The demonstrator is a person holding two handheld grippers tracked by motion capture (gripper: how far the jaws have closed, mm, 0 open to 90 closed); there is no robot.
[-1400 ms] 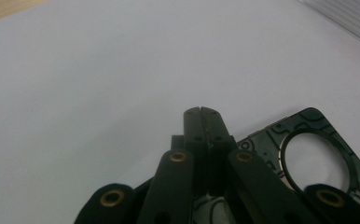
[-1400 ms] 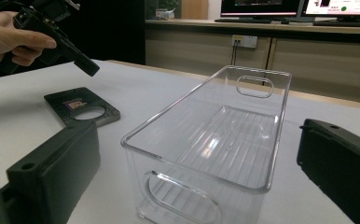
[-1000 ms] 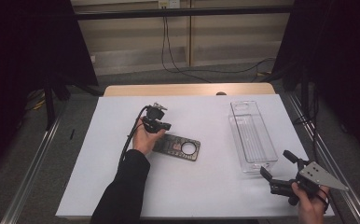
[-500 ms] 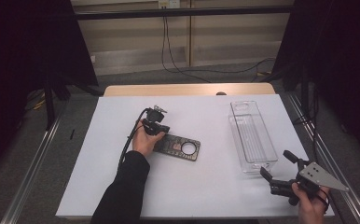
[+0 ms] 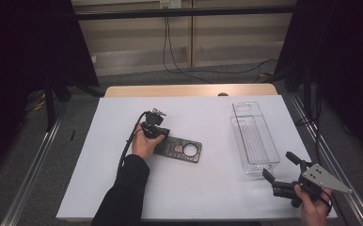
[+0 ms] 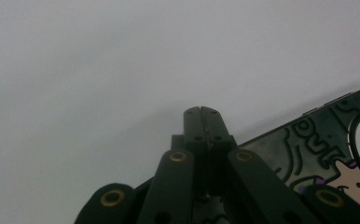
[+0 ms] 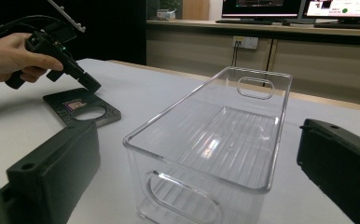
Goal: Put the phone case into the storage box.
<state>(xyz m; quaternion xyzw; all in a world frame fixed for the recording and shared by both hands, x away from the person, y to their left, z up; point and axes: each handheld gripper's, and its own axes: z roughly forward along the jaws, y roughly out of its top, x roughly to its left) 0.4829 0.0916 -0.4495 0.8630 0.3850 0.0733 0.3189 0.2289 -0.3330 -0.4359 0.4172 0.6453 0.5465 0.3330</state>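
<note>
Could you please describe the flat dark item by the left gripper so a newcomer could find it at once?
On the white table, look left of the clear plastic bin. Beside the left gripper, whose shut tips sit at its edge, lies a flat dark plate. Its round hole and cartoon print set it apart.

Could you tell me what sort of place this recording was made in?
Probably a lab or office set up for recording: a white-covered table inside a metal frame, computer monitors on a back counter, and wall sockets with cables.
</note>
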